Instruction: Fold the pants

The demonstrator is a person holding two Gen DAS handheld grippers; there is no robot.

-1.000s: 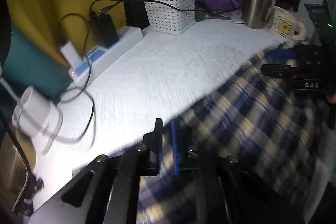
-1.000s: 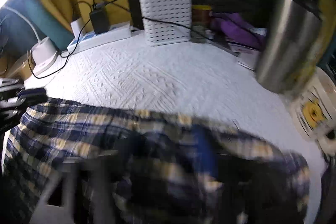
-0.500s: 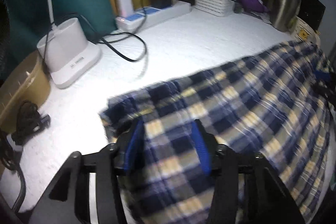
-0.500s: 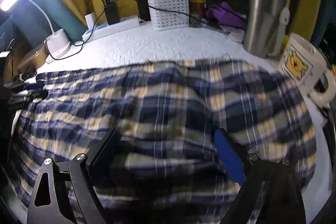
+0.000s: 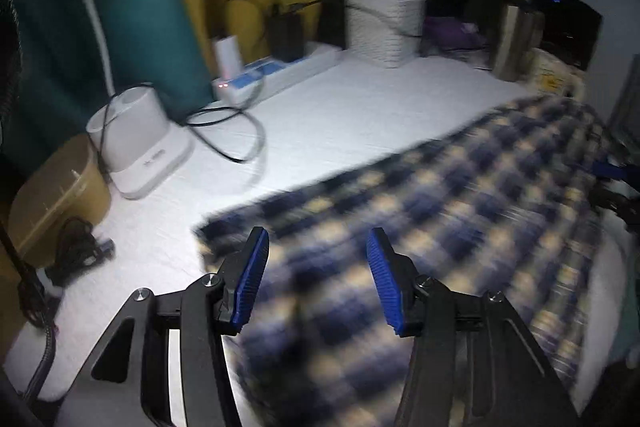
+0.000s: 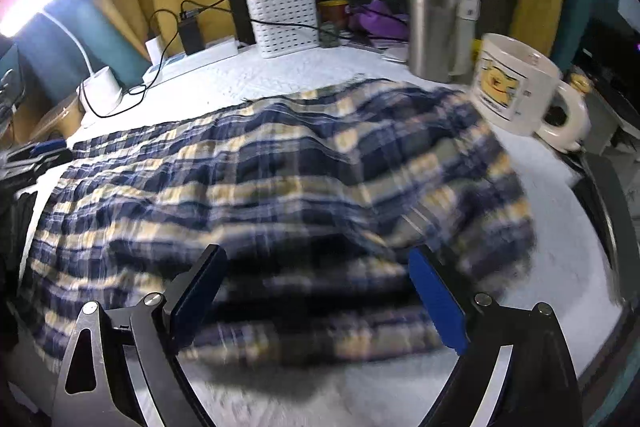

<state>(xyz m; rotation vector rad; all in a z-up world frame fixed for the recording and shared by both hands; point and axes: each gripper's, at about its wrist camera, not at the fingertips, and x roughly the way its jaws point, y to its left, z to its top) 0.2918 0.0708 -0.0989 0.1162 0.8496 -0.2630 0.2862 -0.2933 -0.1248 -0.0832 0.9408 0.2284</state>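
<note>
**A:** Start at the left, then. The left claw (image 5: 316, 267) has just been spreading its blue pads, and they stand apart now with nothing pinched; the plaid pants (image 5: 460, 227) lie flat under and ahead of it, their near corner just beyond the left pad.

**B:** So the cloth is loose on the white bench (image 5: 340, 115), spread from the desk lamp base (image 5: 140, 143) side across to the mug (image 6: 516, 83)?

**A:** Yes, and well short of the power strip (image 5: 280, 71) and the white basket (image 6: 284, 19) at the back. On the right, the right claw (image 6: 316, 291) is wide open too, above the near edge, touching nothing that I can make out. The fabric bunches into a rumpled ridge on that side, close beside the mug and not far from the steel tumbler (image 6: 436, 15).

**B:** What would make the next fold tidy?

**A:** My guess: flatten that ridge first, then have both claws bite matching points along one edge, only the layers meant to travel. Lift low and evenly, and keep the right side clear of the mug, since a dragged hem could nudge it. Both views are smeared, so I can't tell where waistband and hems lie.
</note>
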